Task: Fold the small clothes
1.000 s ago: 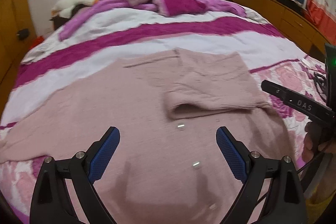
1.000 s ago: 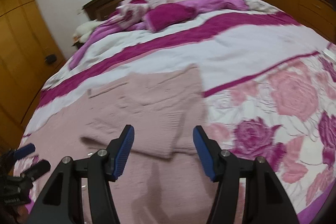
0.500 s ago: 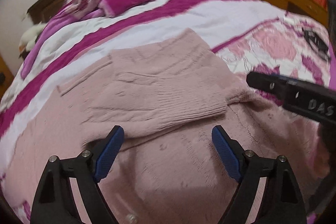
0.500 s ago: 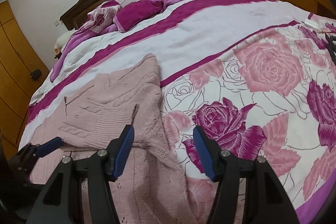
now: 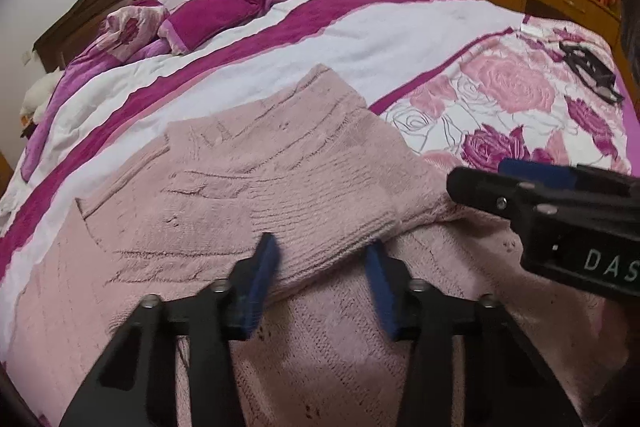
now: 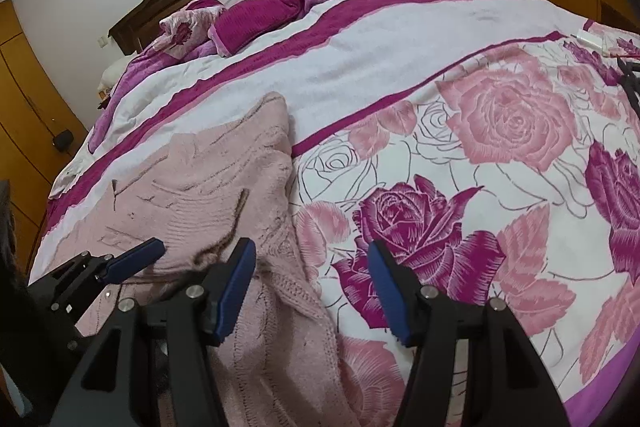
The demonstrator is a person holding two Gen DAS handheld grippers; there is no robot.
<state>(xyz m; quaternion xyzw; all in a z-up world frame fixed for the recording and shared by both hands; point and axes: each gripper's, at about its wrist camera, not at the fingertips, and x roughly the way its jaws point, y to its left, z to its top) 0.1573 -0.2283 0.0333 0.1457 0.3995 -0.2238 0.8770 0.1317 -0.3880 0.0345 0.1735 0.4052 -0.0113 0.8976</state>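
A pink sweater (image 5: 248, 187) lies spread on the bed (image 5: 360, 39), filling the lower left and centre of the left wrist view, with one sleeve (image 5: 320, 227) already folded across its body.

The left gripper (image 5: 320, 281) sits low in the centre of that view, and its jaws are closing with the sleeve's ribbed end between them. Motion blur makes it hard to tell whether the pads already press the knit; they seem just short of it.

The right gripper (image 6: 312, 287) hangs at the bottom centre of its own view, jaws apart and holding nothing. Its left finger is over the sweater's right edge (image 6: 280, 267) and its right finger over the rose-printed cover (image 6: 508, 123).

The step in hand looks like taking hold of the folded sleeve to straighten it or carry the fold further. Next, the left pinch should finish on the sleeve layer alone, not the body beneath, while the right gripper comes down onto the sweater's edge so both can lift together.
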